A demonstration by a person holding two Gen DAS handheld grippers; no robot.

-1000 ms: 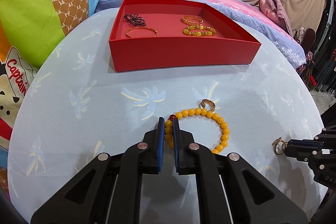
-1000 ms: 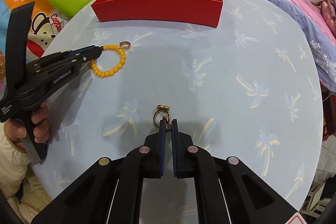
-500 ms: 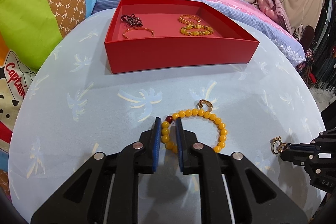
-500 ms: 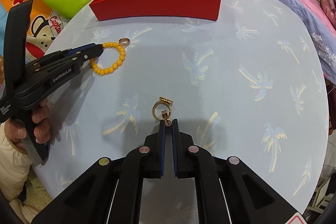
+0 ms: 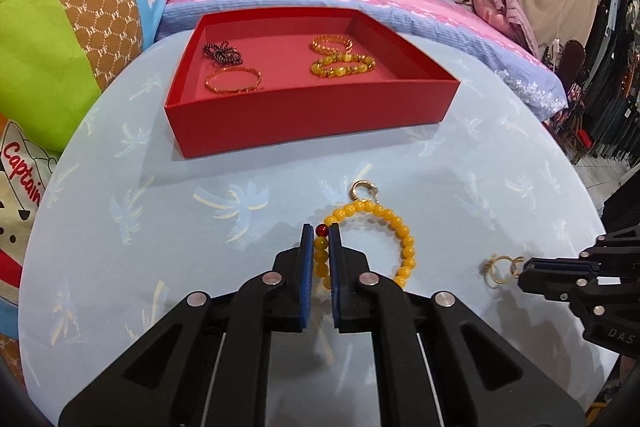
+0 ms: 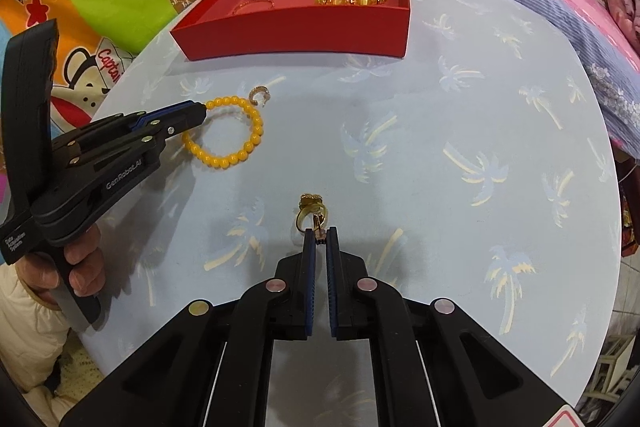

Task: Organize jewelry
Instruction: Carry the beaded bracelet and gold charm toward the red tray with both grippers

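- Left gripper (image 5: 320,233): jaws closed on the yellow beaded bracelet (image 5: 404,247); its loop lies on the pale blue palm-print desk (image 5: 160,227) at 1 o'clock.
- Right gripper (image 6: 320,233): jaws pinch the gold ring (image 6: 312,213), protruding at 12 o'clock.
- Red cardboard tray (image 5: 312,119): 12 o'clock, well apart.

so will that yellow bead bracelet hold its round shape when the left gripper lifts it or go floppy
Probably floppy: the yellow bead bracelet is separate beads on a string, and the left gripper pinches only one side, so the loop would likely sag into a teardrop. The round, glossy beads might slip. It may also nudge the small ring touching it.
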